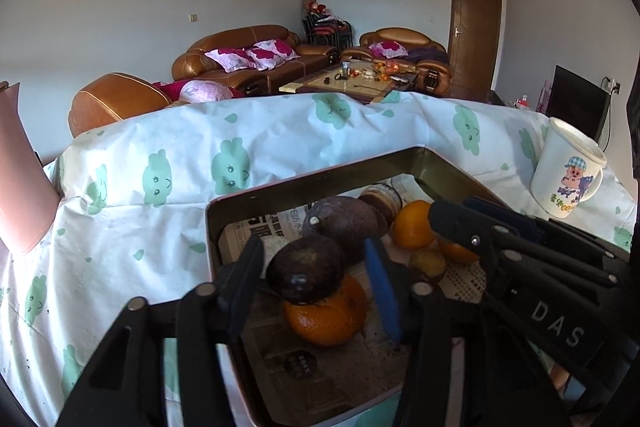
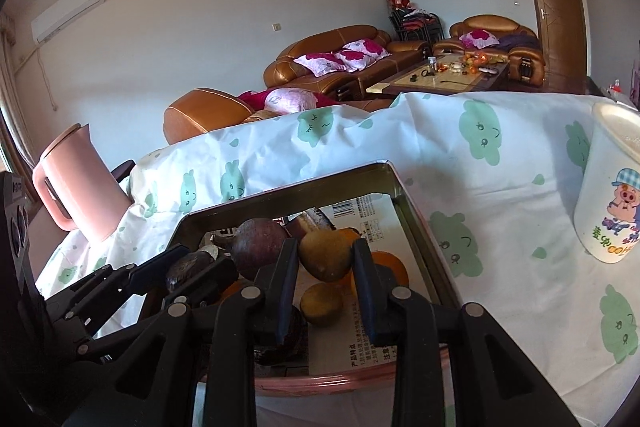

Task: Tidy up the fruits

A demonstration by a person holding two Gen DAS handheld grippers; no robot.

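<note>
In the left wrist view, the left hand-held gripper (image 1: 316,283) is seen spread over a metal tray (image 1: 280,187) on the cloth-covered bench (image 1: 160,195). A dark fruit (image 1: 306,269) sits between its fingers, stacked on an orange (image 1: 324,319); no pad is seen pressing on it. More oranges (image 1: 412,225) lie at 2 o'clock of it, and only part of a pink jug (image 1: 20,179) is shown at 9 o'clock.

In the right wrist view, the whole pink jug (image 2: 76,183) is visible. The right hand-held gripper (image 2: 325,279) is narrowly parted, with a yellowish-brown fruit (image 2: 326,255) pinched between its pads above the tray (image 2: 416,211). A similar fruit (image 2: 322,303) lies just below, at 6 o'clock. A cartoon mug (image 2: 612,195) stands at 3 o'clock.
</note>
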